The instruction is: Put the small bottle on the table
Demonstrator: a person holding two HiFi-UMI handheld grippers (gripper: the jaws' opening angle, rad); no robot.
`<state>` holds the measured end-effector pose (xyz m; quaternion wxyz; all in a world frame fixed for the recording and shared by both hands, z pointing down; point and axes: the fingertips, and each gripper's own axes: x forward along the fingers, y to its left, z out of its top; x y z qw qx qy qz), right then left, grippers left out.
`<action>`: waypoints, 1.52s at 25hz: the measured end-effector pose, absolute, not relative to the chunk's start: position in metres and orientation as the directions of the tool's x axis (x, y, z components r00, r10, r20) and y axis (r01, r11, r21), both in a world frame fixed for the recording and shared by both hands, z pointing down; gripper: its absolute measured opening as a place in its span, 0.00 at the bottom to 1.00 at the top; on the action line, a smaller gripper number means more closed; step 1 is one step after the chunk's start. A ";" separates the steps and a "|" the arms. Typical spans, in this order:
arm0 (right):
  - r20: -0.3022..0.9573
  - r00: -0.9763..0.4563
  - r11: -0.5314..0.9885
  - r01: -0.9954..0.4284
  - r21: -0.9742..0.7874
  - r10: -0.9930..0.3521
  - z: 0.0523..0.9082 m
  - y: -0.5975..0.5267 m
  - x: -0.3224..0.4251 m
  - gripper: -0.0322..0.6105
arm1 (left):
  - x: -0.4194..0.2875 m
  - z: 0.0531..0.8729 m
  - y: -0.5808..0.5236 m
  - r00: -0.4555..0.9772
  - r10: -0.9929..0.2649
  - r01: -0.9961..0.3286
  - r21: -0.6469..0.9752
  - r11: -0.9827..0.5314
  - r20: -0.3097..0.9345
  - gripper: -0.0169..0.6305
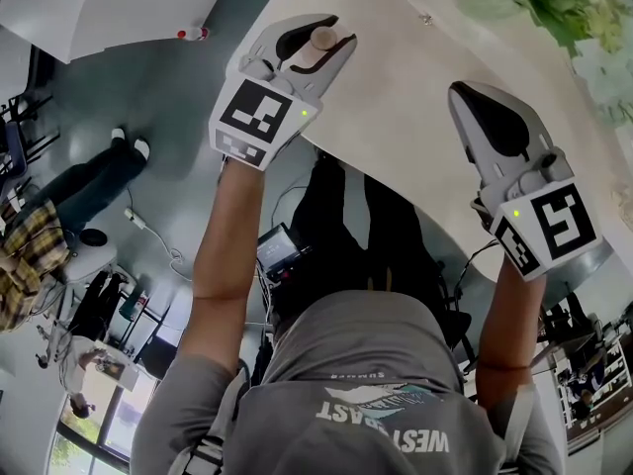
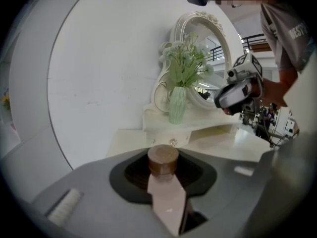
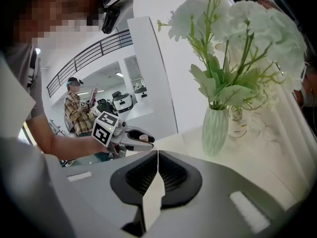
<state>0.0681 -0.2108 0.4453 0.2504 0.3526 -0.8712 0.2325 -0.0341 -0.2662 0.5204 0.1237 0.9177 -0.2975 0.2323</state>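
1 view shows small bottle's (image 2: pixel 167 200) cap (image 2: pixel 163 160) end-on.

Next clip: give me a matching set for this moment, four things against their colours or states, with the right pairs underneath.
Things:
1. left gripper
2. right gripper
3. small bottle
4. vase

Colours or states:
A. pale green, ribbed
B. jaws together, nothing between them
C. brown cap, pinkish body
D. jaws clamped on something

Pairs: 1-D; 2-B; 3-C; 4-A
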 end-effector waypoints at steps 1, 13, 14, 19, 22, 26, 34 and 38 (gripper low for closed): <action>0.601 -0.625 0.642 -0.732 -0.228 -0.499 0.445 -0.211 0.067 0.06 | -0.034 0.522 -0.266 0.716 -0.485 -0.601 0.091 -0.794 0.503 0.20; 0.603 -0.615 0.628 -0.744 -0.228 -0.509 0.443 -0.215 0.065 0.07 | -0.034 0.544 -0.264 0.713 -0.456 -0.588 0.101 -0.803 0.532 0.20; 0.603 -0.613 0.626 -0.746 -0.228 -0.510 0.443 -0.216 0.065 0.07 | -0.034 0.546 -0.264 0.712 -0.454 -0.589 0.102 -0.802 0.535 0.20; 0.606 -0.608 0.621 -0.750 -0.226 -0.513 0.445 -0.216 0.065 0.07 | -0.034 0.550 -0.264 0.720 -0.456 -0.587 0.109 -0.802 0.524 0.20; 0.607 -0.607 0.620 -0.751 -0.227 -0.513 0.445 -0.215 0.064 0.07 | -0.033 0.551 -0.262 0.729 -0.446 -0.576 0.113 -0.810 0.519 0.20; 0.604 -0.608 0.622 -0.750 -0.226 -0.514 0.443 -0.211 0.062 0.07 | -0.029 0.552 -0.255 0.740 -0.429 -0.560 0.120 -0.820 0.519 0.23; 0.602 -0.600 0.620 -0.756 -0.211 -0.527 0.433 -0.203 0.060 0.07 | -0.030 0.536 -0.256 0.767 -0.442 -0.561 0.152 -0.814 0.465 0.26; 0.597 -0.596 0.618 -0.760 -0.202 -0.538 0.424 -0.199 0.058 0.07 | -0.034 0.526 -0.255 0.760 -0.447 -0.559 0.122 -0.820 0.472 0.27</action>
